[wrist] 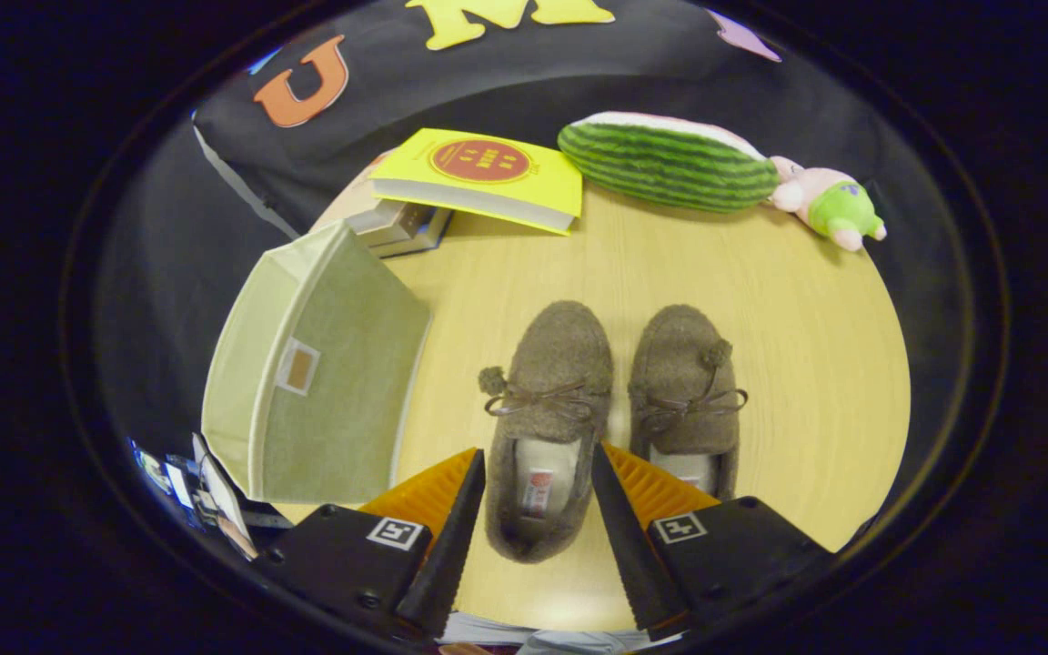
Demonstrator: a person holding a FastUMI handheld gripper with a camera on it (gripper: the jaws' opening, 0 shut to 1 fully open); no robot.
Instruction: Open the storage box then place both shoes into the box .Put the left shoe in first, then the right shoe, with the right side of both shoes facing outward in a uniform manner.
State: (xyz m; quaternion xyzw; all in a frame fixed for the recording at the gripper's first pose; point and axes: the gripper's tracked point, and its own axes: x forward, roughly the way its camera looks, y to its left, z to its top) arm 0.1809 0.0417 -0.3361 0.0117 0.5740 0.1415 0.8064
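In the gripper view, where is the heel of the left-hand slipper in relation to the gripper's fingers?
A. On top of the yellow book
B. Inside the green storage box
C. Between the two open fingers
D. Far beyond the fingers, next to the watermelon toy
C: the heel of the left-hand slipper lies between the spread fingers of the gripper, which do not press on it.

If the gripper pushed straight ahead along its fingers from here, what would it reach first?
Probably the left slipper: it lies between the open gripper's fingers, heel end nearest, so the fingers would straddle it. The right slipper sits just beyond one finger. Height above the table is unclear.
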